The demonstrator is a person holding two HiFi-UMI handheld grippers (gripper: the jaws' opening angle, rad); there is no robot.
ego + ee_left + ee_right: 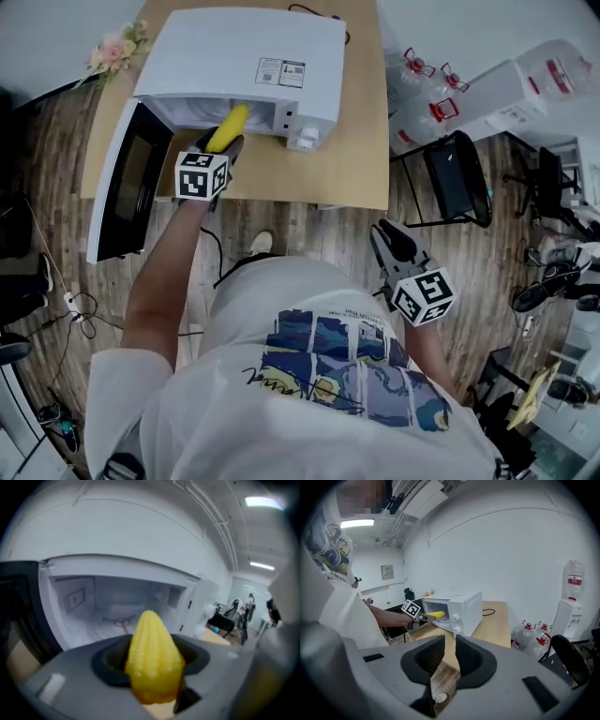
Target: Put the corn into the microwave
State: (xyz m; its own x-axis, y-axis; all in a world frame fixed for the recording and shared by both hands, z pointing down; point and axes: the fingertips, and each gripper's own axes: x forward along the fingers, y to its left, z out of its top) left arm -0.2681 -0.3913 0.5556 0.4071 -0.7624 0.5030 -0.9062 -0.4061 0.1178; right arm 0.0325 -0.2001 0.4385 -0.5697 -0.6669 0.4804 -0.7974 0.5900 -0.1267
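A yellow corn cob [228, 128] sticks out of my left gripper [223, 142], which is shut on it right at the mouth of the white microwave [239, 56]. The black door [122, 183] hangs open to the left. In the left gripper view the corn [153, 658] points into the empty cavity [108, 602], where the turntable hub shows. My right gripper [389, 239] hangs low over the wooden floor by the person's right side. Its pads [471, 656] stand a narrow gap apart with nothing between them. From there the microwave [461, 606] and corn [435, 615] are far off.
The microwave stands on a wooden table [361, 159]. A black chair [455, 178] and several water jugs [422, 84] are to the table's right. Pink flowers [117, 49] lie at its back left corner. Cables trail on the floor at the left.
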